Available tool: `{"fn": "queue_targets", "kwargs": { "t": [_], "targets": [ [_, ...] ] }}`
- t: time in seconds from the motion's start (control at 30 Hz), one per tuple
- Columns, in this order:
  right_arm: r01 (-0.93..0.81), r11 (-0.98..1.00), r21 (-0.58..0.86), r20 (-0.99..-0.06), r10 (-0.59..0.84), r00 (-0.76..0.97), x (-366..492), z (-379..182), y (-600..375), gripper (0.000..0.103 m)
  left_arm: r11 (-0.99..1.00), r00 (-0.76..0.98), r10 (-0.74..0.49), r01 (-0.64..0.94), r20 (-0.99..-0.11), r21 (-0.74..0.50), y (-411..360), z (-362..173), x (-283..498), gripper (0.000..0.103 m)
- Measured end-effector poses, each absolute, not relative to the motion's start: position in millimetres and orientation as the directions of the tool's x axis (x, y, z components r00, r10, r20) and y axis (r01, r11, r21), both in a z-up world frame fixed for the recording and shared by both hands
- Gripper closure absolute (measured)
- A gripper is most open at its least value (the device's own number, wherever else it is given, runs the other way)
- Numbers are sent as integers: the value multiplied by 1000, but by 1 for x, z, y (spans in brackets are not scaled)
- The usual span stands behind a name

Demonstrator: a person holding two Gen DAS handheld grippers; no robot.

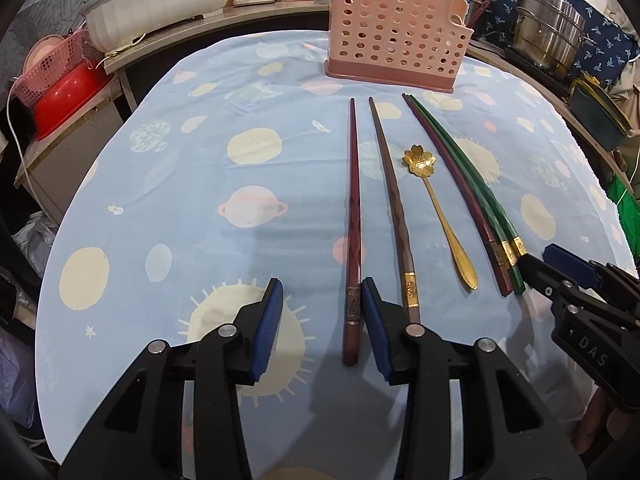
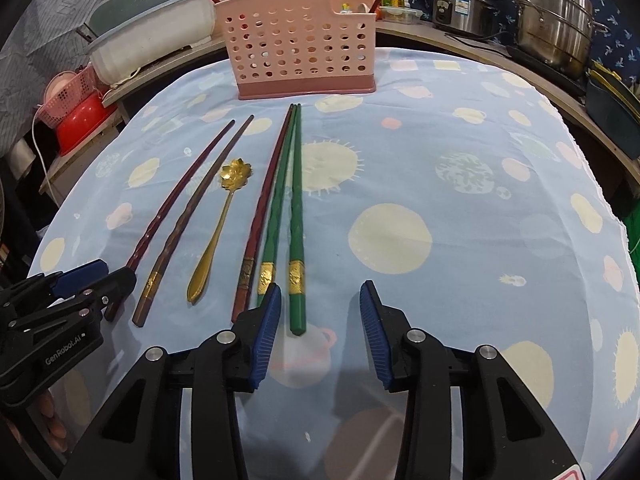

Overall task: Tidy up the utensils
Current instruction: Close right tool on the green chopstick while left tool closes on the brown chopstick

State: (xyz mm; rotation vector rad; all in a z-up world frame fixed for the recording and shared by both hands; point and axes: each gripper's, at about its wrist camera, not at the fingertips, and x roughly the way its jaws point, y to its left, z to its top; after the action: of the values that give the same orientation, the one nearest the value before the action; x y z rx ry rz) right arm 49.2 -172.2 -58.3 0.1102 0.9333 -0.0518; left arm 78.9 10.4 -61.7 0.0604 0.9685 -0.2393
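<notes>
Several chopsticks and a gold flower spoon (image 1: 438,216) (image 2: 218,224) lie lengthwise on the blue planet-print cloth, in front of a pink perforated utensil holder (image 1: 394,34) (image 2: 300,44). My left gripper (image 1: 322,328) is open, with the thick end of a dark red chopstick (image 1: 352,232) between its fingers, near the right pad. A brown chopstick (image 1: 394,216) lies just to its right. My right gripper (image 2: 320,330) is open, with the end of a green chopstick (image 2: 296,236) between its fingers. A second green chopstick (image 2: 276,216) and a red one (image 2: 262,208) lie beside it.
The cloth-covered table (image 2: 460,200) has bare cloth on its right side and on its left side (image 1: 160,200). Steel pots (image 2: 556,16) stand back right. A white basin (image 1: 160,4) and red bowl (image 1: 68,100) sit back left. The right gripper shows in the left wrist view (image 1: 560,276).
</notes>
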Motion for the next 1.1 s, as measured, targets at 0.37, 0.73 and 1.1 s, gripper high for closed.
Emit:
{"fn": "queue_targets", "kwargs": {
  "t": [0.37,0.73,1.1],
  "targets": [
    [94,993,73,-800,2,601,59,-59,-174,92,971,543,-182,232,-819,-62,10,-61,82,71],
    [112,989,97,-786,7,618,38,-48,-183,95,957,506,-250,258,-825,-132,16,-58,69,95],
    [135,984,117,-770,4,639,13,-35,-192,96,947,503,-283,280,-816,-156,20,-50,47,100]
  ]
}}
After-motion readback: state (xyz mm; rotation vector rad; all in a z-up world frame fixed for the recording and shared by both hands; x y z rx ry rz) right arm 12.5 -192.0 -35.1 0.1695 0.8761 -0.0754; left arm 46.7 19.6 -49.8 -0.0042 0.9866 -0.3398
